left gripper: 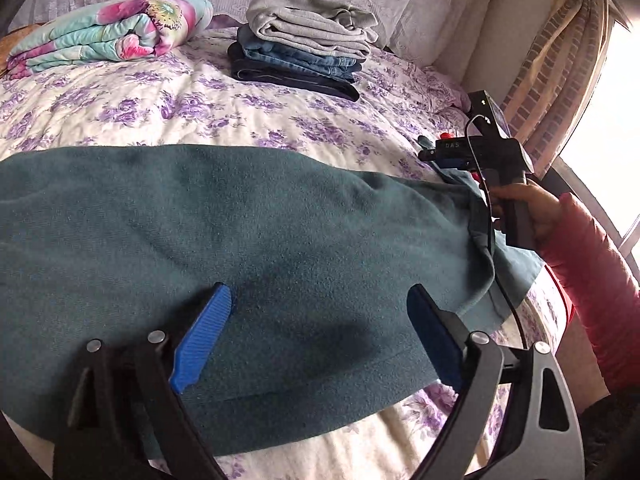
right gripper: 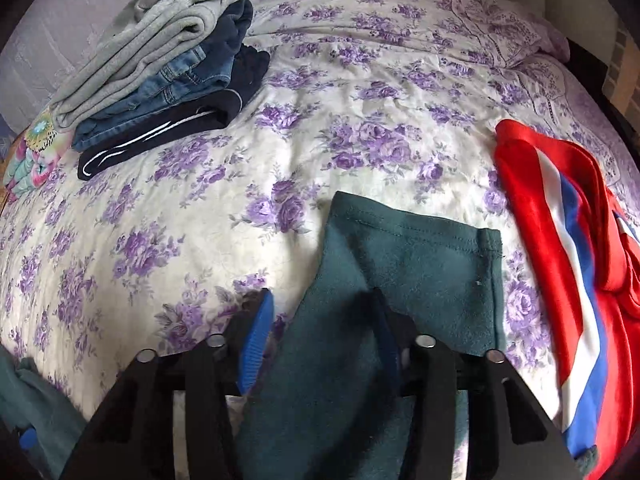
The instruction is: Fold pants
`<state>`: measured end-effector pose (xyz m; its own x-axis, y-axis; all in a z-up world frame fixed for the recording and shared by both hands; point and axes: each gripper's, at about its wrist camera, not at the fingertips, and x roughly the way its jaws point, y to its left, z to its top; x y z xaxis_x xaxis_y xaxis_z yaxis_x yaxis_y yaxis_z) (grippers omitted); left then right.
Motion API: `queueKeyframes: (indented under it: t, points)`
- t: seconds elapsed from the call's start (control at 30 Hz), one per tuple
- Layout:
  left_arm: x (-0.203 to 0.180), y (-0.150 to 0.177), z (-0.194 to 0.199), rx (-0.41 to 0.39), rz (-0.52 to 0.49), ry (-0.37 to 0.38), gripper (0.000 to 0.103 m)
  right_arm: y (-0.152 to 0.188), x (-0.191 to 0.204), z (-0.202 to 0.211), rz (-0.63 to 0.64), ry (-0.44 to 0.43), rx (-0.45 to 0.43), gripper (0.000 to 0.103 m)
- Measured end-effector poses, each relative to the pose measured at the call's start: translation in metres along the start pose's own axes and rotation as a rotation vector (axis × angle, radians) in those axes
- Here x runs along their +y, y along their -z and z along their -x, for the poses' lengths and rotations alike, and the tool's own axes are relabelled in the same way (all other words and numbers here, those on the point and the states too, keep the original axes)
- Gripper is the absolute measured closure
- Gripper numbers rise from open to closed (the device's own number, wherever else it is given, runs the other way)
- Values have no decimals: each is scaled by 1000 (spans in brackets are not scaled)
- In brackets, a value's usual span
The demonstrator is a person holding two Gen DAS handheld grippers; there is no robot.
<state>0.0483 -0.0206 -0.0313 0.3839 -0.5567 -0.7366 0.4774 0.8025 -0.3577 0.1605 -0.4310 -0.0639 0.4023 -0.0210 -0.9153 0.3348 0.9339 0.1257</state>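
Teal fleece pants (left gripper: 240, 240) lie spread across the purple-flowered bed cover (left gripper: 120, 104). My left gripper (left gripper: 320, 288) hovers over their near edge, jaws wide open, with nothing pinched between the blue pads. A hand in a pink sleeve holds my right gripper (left gripper: 440, 152) at the pants' far right end. In the right wrist view the hemmed end of a pant leg (right gripper: 420, 248) runs between the fingers of the right gripper (right gripper: 320, 296). Those jaws stand partly apart, and the left pad (right gripper: 256, 336) is clear of the cloth.
A stack of folded clothes (left gripper: 304, 40) (right gripper: 160, 80), grey over denim over dark, sits toward the head of the bed. Beside it lies a rolled floral quilt (left gripper: 108, 32). A red, white and blue garment (right gripper: 560, 260) lies to the right. Curtain (left gripper: 560, 60) and window at far right.
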Motion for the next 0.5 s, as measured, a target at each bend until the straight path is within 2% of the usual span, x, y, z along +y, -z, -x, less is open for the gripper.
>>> queueKeyframes:
  t: [0.03,0.07,0.2,0.27,0.33,0.43,0.5]
  points:
    - [-1,0,0,1,-6,-1,15,2,-7,8,-30,-51,-7,93]
    - [-1,0,-1,1,-9,-1,15,5,-16,20,-54,-101,-29,101]
    - [2,0,2,-2,-3,21,15,35,-51,99,-74,-180,-206,101]
    - [3,0,3,-8,4,30,15,63,-84,142,-143,-239,-276,101]
    - [3,1,5,-11,5,35,15,101,-119,178,-207,-262,-340,101]
    - [-2,0,10,-10,11,35,15,157,-170,202,-329,-298,-362,101]
    - [-10,-3,14,-5,4,62,15,185,-192,191,-397,-342,-299,101]
